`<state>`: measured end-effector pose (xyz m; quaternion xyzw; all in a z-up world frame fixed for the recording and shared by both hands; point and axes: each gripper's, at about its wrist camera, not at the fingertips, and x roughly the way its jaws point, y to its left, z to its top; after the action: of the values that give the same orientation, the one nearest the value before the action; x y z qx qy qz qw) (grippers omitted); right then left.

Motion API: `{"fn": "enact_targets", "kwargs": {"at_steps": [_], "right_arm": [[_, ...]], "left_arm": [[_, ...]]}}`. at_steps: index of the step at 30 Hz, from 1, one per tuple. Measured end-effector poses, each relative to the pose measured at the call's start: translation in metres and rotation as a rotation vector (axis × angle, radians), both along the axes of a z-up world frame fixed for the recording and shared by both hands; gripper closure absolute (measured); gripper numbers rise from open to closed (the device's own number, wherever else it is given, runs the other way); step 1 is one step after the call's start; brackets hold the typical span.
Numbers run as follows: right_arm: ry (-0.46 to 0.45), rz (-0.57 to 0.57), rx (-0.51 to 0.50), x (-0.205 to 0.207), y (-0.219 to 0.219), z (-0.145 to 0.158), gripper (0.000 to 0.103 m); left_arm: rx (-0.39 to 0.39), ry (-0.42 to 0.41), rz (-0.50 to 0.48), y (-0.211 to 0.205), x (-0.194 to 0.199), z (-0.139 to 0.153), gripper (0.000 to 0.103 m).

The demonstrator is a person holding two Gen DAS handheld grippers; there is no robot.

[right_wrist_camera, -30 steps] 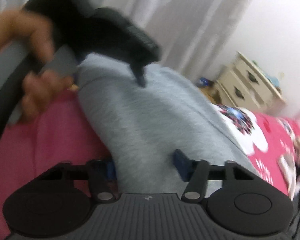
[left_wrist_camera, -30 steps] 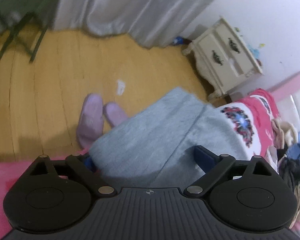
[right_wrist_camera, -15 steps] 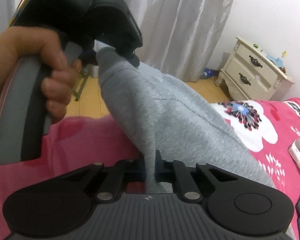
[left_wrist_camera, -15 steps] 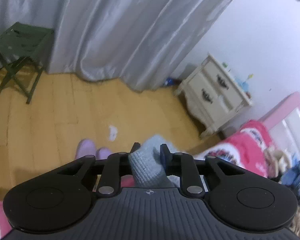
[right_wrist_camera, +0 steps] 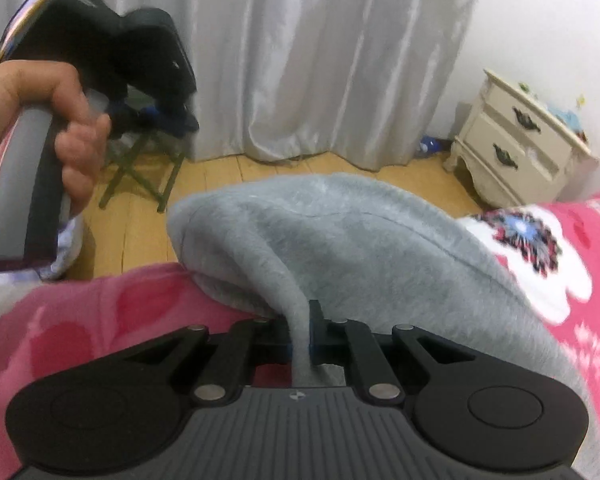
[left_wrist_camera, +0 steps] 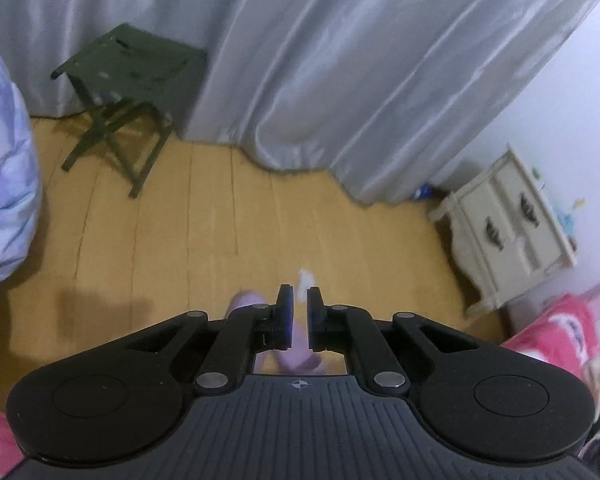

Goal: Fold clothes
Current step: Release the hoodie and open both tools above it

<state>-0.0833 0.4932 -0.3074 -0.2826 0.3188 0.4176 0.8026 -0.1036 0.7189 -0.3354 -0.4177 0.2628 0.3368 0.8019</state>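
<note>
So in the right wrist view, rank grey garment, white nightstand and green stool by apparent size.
1. grey garment, largest, though nearest the camera.
2. white nightstand.
3. green stool, smallest, but partly hidden behind the left gripper, so unsure.

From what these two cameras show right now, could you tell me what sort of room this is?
Most likely a bedroom: a bed with a pink floral cover, a cream bedside cabinet against the wall, and long pale curtains down to the wooden floor.

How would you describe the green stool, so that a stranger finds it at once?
Look along the grey curtain to its left part. There, on the wooden floor, stands the stool. It is dark green with crossed folding legs, unlike the cream nightstand at the right.
</note>
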Motion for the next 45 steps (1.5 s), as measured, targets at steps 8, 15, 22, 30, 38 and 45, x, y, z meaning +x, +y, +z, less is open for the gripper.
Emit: {"fn": "enact_targets", "kwargs": {"at_steps": [8, 15, 22, 30, 38, 45], "right_arm": [[-0.063, 0.156, 0.181, -0.019, -0.084, 0.054, 0.052], [-0.104, -0.067, 0.131, 0.088, -0.141, 0.065, 0.051], [0.102, -0.052, 0.025, 0.160, -0.145, 0.021, 0.082], [-0.030, -0.065, 0.083, 0.138, -0.150, 0.045, 0.098], [-0.088, -0.144, 0.036, 0.135, -0.154, 0.020, 0.076], [-0.004, -0.411, 0.169, 0.111, -0.294, 0.053, 0.064]], "left_arm": [[0.160, 0.009, -0.270, -0.056, 0.027, 0.038, 0.055], [0.289, 0.064, -0.735, -0.128, 0.084, 0.055, 0.047], [0.542, 0.224, -1.033, -0.205, 0.110, 0.020, 0.042], [0.675, 0.222, -1.042, -0.213, 0.119, 0.026, 0.041], [0.711, 0.288, -1.028, -0.220, 0.136, 0.019, 0.035], [0.789, 0.245, -1.030, -0.259, 0.128, 0.048, 0.035]]}}
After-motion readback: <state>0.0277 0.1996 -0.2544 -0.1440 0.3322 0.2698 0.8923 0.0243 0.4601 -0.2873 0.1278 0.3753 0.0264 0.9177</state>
